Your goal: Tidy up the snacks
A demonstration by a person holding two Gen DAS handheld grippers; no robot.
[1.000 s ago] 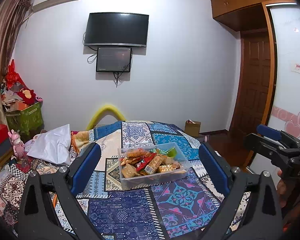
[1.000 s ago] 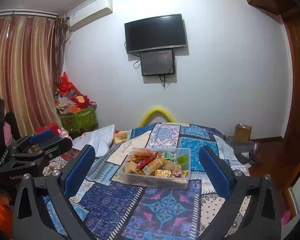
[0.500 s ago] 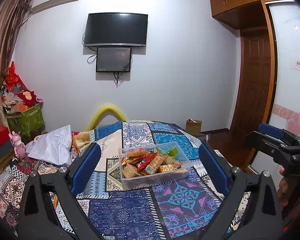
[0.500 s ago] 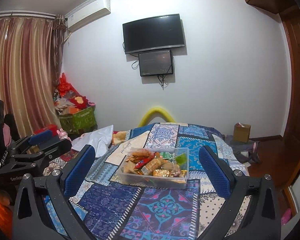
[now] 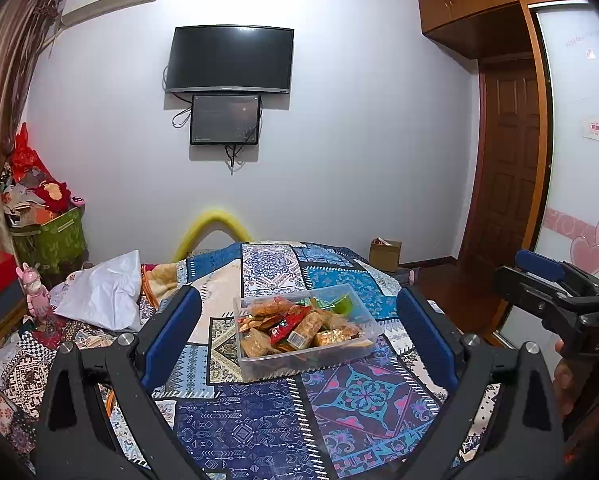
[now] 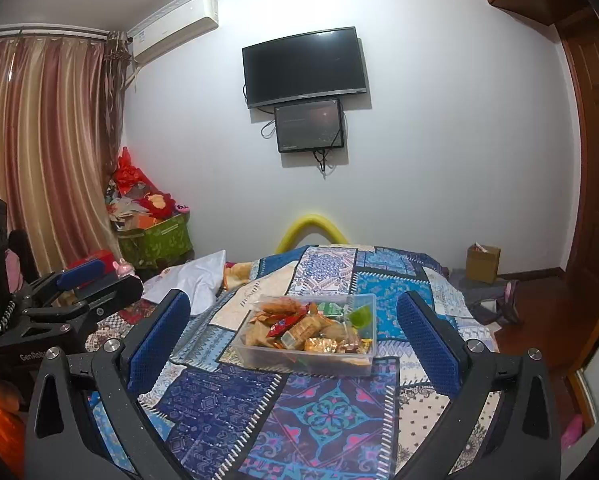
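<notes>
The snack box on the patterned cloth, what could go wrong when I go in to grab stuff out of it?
1. The clear snack box is heaped with loose packets; open jaws closing in may pinch two at once or knock some over the rim.
2. It sits on a patterned cloth that may slide or bunch if the box gets pushed.
3. The left gripper and right gripper aim at the same box and could collide.

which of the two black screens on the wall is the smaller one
The lower screen, hung directly beneath the wide TV. It is narrower and squarer, with cables dangling from its bottom edge; the TV above spans well past both its sides.
</notes>
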